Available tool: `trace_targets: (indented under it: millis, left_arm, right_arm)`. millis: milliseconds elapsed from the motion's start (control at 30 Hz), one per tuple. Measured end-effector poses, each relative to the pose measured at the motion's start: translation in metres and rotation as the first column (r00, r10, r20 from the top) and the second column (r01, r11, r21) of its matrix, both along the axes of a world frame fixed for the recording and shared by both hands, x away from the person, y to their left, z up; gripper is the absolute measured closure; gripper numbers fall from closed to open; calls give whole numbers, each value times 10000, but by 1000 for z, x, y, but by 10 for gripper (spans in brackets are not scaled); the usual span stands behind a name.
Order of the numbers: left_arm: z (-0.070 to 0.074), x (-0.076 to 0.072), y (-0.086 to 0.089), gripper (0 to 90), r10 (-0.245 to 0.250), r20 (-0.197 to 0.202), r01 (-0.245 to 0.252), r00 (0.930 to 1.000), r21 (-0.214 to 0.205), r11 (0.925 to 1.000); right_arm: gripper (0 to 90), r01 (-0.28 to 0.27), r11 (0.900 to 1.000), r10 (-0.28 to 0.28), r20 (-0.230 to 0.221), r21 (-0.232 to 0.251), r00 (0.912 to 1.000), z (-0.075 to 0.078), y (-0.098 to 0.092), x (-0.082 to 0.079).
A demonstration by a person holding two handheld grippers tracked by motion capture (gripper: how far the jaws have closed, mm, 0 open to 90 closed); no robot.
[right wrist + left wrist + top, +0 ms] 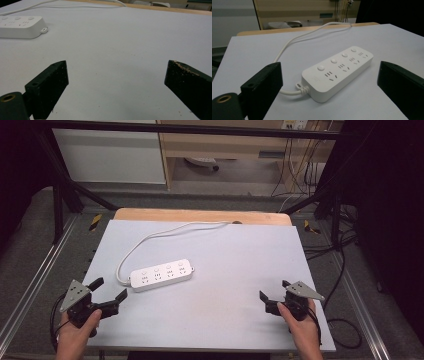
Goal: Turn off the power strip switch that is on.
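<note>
The white power strip [161,274] lies left of the desk's [235,310] middle, its cord [150,237] trailing to the far edge. The left gripper [111,290], jaws spread and empty, faces its near end, probably readying a grab. The right gripper [273,292] waits spread near the right edge. No lettering is legible.

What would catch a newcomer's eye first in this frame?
The white power strip lies left of centre on the pale table, its four sockets each under a round button, its cord looping to the far edge. The left gripper sits open just short of it; the right gripper, also open, faces bare surface.
</note>
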State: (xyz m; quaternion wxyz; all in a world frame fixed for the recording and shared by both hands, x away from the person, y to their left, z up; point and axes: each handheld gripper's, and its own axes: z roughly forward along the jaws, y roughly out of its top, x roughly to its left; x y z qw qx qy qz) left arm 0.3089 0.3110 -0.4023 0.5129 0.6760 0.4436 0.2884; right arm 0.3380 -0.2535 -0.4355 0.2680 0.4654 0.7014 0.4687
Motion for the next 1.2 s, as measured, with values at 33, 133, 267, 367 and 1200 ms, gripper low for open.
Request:
trace_targets:
  millis: [33, 133, 267, 367, 1200]
  left_arm:
    - [0, 0, -1, 61, -3, -6, 3, 10000, 0, 10000]
    - [0, 0, -2, 64, -52, -41, 52, 10000, 35, 10000]
    - [2, -1, -5, 65, -63, 22, 63, 10000, -77, 10000]
    - [6, -2, -8, 66, -99, 118, 101, 9999, -159, 9998]
    - [50, 35, -49, 69, -650, 408, 673, 9971, -578, 9961]
  right_arm:
    - [53, 0, 10000, 0, -29, 41, 10000, 0, 0, 0]
    - [37, -13, 10000, 13, -249, 33, 9997, 0, 0, 0]
    - [22, -192, 9998, 191, -188, -56, 9996, 0, 2, 0]
    - [20, -499, 9987, 498, -37, -60, 9988, 1, 3, -2]
    - [39, -753, 9971, 751, 170, 106, 9970, 9, 0, -6]
